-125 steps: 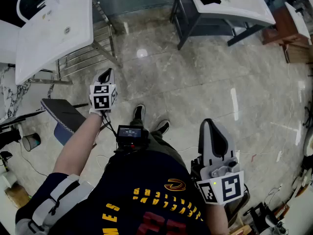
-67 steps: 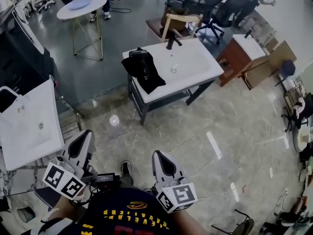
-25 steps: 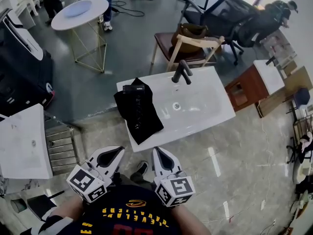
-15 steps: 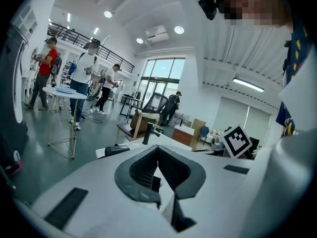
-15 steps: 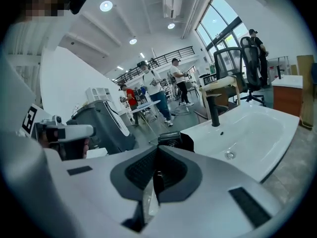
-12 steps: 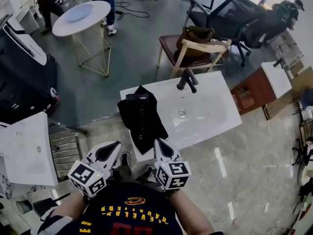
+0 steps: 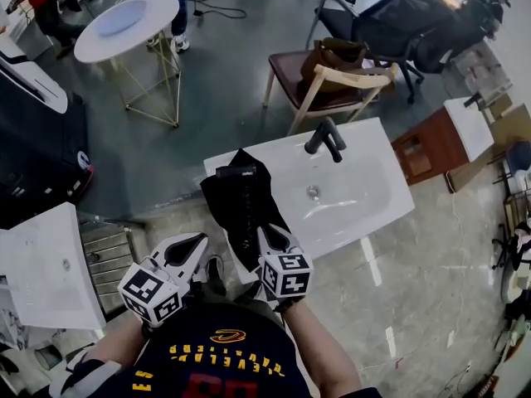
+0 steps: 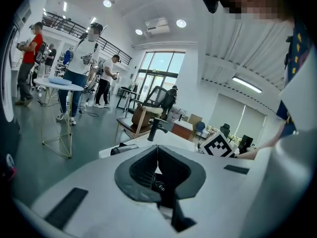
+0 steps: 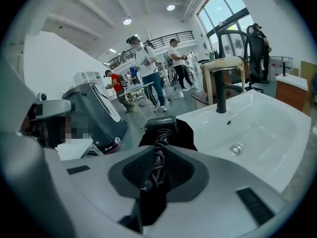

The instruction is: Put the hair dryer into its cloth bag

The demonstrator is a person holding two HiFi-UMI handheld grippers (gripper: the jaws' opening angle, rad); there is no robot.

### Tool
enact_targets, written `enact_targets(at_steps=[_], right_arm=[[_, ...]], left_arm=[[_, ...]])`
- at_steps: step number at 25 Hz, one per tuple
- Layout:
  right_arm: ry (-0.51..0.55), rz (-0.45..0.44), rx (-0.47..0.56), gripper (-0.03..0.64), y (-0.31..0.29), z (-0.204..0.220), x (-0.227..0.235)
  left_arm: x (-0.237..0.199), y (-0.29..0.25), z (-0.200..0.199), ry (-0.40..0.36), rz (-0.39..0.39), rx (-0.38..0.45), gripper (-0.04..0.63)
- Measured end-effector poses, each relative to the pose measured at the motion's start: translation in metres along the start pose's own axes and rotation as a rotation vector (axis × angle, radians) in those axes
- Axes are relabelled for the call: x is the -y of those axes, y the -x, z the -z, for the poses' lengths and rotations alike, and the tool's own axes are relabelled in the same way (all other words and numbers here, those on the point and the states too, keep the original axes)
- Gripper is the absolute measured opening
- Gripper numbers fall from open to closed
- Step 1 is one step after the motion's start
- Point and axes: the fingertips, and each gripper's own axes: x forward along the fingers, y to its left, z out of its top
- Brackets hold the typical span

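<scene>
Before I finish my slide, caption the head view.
Hair dryer on its black cloth bag on the white basin; left gripper shut, right gripper just opening its jaws, empty.

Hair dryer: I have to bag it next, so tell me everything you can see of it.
The hair dryer is black, matte plastic by its look. Its barrel sits at the far end; the handle, with the black cord wound in tight coils along it, runs towards the person. It lies flat on top of its black cloth bag, not inside, at the left end of the white washbasin. Only the bag visibly touches it.
</scene>
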Motion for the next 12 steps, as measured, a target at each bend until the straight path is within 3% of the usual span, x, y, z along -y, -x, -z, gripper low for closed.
enact_targets(at_steps=[6,12], right_arm=[[0.044,-0.015,-0.133,0.17,-0.051,0.013,-0.001],[0.068,0.012,-0.239,0.244,-0.088,0.031,0.003]], left_arm=[[-0.021,-0.002,0.008,0.038,-0.008,-0.022,0.005],[-0.042,0.011,0.017,0.073,-0.047,-0.033,0.005]])
